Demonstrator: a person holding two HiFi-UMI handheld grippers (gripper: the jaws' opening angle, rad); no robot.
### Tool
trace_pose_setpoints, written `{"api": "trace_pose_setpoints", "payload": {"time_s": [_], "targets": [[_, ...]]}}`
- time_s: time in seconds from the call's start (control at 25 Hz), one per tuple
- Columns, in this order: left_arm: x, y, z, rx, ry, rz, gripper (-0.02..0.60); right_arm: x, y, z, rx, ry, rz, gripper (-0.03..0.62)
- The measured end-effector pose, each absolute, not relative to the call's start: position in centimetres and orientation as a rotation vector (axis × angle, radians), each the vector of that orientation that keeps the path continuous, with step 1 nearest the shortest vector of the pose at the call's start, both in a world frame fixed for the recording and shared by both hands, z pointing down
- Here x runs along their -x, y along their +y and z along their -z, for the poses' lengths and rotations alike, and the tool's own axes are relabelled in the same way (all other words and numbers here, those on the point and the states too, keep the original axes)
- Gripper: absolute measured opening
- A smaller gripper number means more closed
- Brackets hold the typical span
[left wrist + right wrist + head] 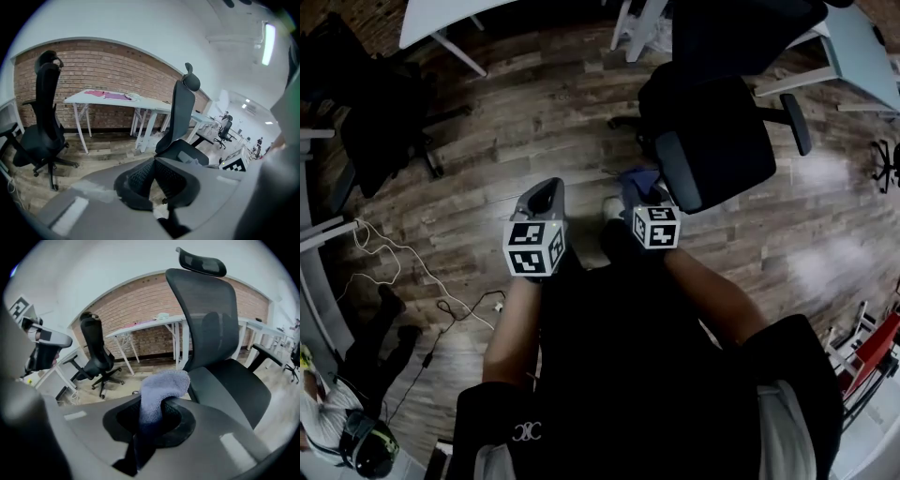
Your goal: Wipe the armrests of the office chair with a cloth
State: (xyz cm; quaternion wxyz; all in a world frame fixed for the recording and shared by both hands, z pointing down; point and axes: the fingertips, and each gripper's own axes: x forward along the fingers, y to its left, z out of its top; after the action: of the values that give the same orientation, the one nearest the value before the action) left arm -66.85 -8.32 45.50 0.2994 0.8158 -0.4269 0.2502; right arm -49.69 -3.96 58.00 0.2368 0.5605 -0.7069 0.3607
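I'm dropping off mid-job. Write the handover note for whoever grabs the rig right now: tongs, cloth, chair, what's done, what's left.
Left tongs: shut, empty, level with the right pair.
Right tongs: shut on the blue-grey cloth, which sticks out ahead of them.
Office chair: just ahead, to the right. Its near armrest is next to the cloth, its far armrest across the seat.
Done: cloth gripped and at the chair. It is not visibly pressed on either armrest.
Left: wipe the near armrest, then the far one.

We are seeing the office chair (pixel 712 141) running off the top edge, and the cloth (pixel 637 178) mostly hiding behind the right gripper (pixel 645 200).
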Motion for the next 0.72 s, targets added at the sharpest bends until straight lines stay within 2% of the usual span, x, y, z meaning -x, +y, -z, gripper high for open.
{"api": "trace_pose_setpoints", "payload": {"time_s": [0.32,0.56,0.72], "targets": [[69.9,-11.4,-47.5,-2.322,-0.744,-0.756,0.006,49.1,-2.7,-60.0,-2.033,-1.508,-1.153,0.049],[71.2,-11.7,-49.2,-2.414,-0.582,-0.868,0.006,49.0,0.8,-62.6,-2.102,-1.276,-1.127,0.051],[71.7,-10.5,-51.9,-2.395,-0.519,-0.904,0.006,46.2,0.6,-64.5,-2.204,-1.228,-1.078,0.049]]}}
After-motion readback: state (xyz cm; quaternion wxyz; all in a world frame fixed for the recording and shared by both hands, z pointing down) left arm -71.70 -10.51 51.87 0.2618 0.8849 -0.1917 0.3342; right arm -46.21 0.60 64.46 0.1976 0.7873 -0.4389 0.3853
